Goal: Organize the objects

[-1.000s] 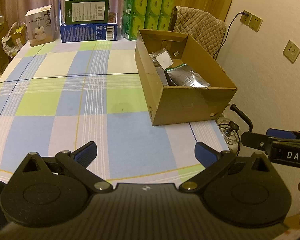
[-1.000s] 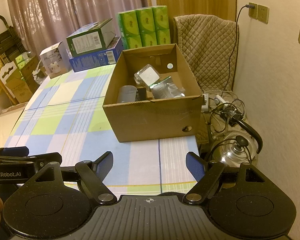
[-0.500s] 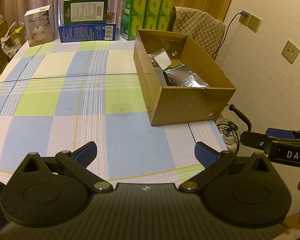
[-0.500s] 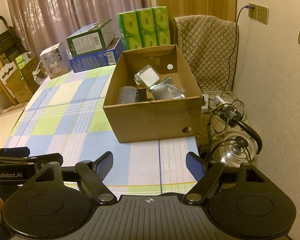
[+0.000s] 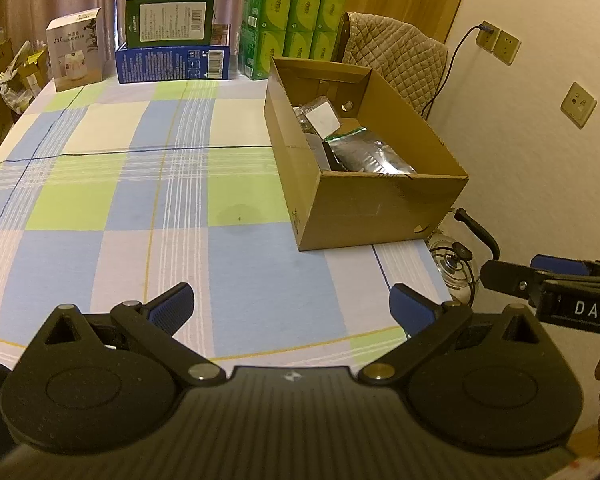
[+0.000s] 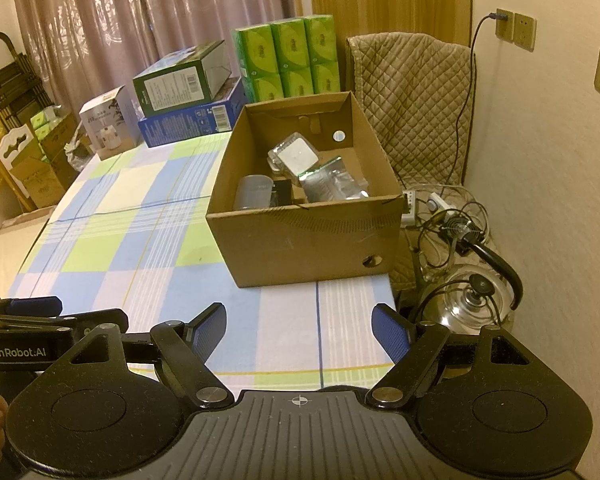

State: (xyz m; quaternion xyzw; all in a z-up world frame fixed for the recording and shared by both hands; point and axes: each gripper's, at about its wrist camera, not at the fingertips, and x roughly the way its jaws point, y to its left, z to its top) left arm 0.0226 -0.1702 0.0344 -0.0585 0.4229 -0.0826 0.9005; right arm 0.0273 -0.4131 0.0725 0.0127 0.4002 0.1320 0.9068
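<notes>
An open cardboard box (image 5: 380, 208) (image 6: 300, 240) stands at the table's right edge. Inside lie a silver foil pouch (image 5: 372, 156) (image 6: 332, 182), a clear packet with a white label (image 5: 320, 118) (image 6: 296, 156), a translucent cup (image 6: 254, 192) and a small dark item (image 6: 283, 192). My left gripper (image 5: 290, 306) is open and empty, low over the near edge of the checked tablecloth (image 5: 140, 200). My right gripper (image 6: 298, 330) is open and empty too, near the table's front right corner. Each gripper shows at the edge of the other's view.
Stacked green and blue boxes (image 5: 172, 40), green tissue packs (image 5: 292, 20) and a white appliance box (image 5: 74, 56) line the far edge. A quilted chair (image 6: 412, 96) stands behind the box. A glass kettle (image 6: 476, 300) and cables lie on the floor at right.
Both views have barely shifted; the left gripper has drifted slightly, so the box sits a touch further left in its view. Nothing was grasped or released.
</notes>
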